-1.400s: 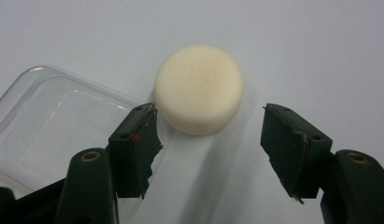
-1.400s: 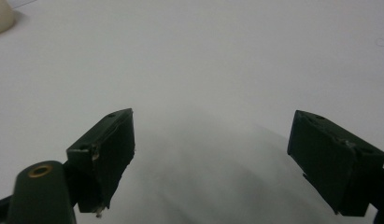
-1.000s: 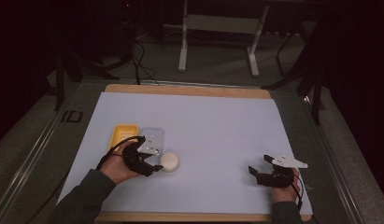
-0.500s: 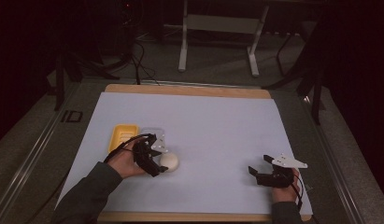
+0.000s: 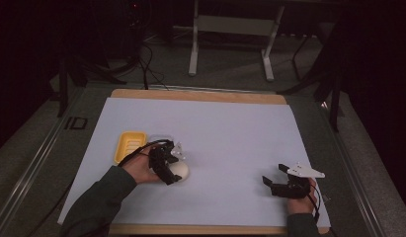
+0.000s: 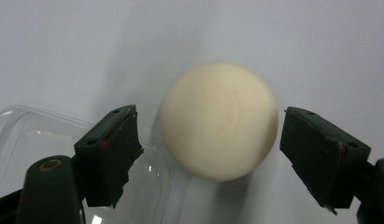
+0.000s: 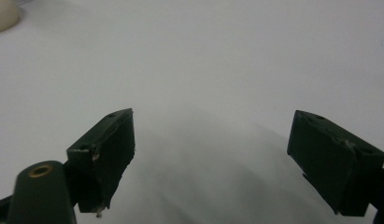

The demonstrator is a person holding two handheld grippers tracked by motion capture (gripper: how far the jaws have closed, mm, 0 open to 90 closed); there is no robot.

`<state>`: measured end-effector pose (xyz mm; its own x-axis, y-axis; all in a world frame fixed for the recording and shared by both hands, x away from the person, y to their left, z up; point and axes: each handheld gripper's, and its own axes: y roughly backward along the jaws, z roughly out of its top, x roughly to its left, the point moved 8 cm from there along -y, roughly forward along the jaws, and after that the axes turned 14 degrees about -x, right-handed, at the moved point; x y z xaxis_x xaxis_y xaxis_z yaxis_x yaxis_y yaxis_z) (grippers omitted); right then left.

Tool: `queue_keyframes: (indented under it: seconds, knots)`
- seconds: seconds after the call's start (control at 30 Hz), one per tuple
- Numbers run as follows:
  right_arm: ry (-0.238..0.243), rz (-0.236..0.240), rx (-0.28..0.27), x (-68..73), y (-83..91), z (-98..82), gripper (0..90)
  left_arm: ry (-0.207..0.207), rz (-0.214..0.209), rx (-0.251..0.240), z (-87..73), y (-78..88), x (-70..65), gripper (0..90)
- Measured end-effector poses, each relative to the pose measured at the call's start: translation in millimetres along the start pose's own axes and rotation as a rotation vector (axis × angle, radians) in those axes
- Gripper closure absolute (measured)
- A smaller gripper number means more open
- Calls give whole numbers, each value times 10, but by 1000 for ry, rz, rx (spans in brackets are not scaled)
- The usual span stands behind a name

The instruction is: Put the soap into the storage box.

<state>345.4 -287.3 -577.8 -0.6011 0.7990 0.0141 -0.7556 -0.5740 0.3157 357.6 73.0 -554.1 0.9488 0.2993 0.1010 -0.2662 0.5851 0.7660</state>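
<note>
A cream ball (image 6: 220, 121) lies on the white sheet, between the two jaws of my left gripper (image 6: 210, 158), which stands open with a gap on each side of the ball. In the high view the left gripper (image 5: 167, 167) covers part of the ball (image 5: 181, 171) at the sheet's front left. A clear plastic lid or tub (image 6: 21, 140) lies under the gripper's left jaw. A yellow tray (image 5: 129, 146) sits just beyond the hand. My right gripper (image 5: 275, 178) rests at the front right, open, with nothing between its jaws (image 7: 210, 158).
The white sheet (image 5: 225, 133) covers a wooden board (image 5: 200, 95) on a dark table. Metal stand legs (image 5: 230, 44) and cables lie on the floor beyond the far edge. The ball (image 7: 3, 16) shows at the top left corner of the right gripper view.
My left gripper has moved right, from beside the yellow tray to over the ball, its jaws now on either side of it. The right gripper has stayed put.
</note>
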Motion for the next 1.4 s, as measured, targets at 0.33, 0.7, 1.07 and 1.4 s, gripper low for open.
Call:
queue_keyframes:
  seconds: [0.33, 0.7, 1.07, 1.4]
  knots:
    - [9, 2, 8, 8, -6, -5, 150, -3, -24, 28, -24, -73, -19, 195]
    - [4, 3, 4, 4, -3, -3, 150, -6, -42, 57, -28, -181, -29, 190]
    - [2, 2, 5, 3, -3, -3, 150, -11, -57, 121, -81, -303, -19, 191]
    - [2, 3, 6, 3, -3, -4, 150, 18, -100, 134, -76, -331, -15, 236]
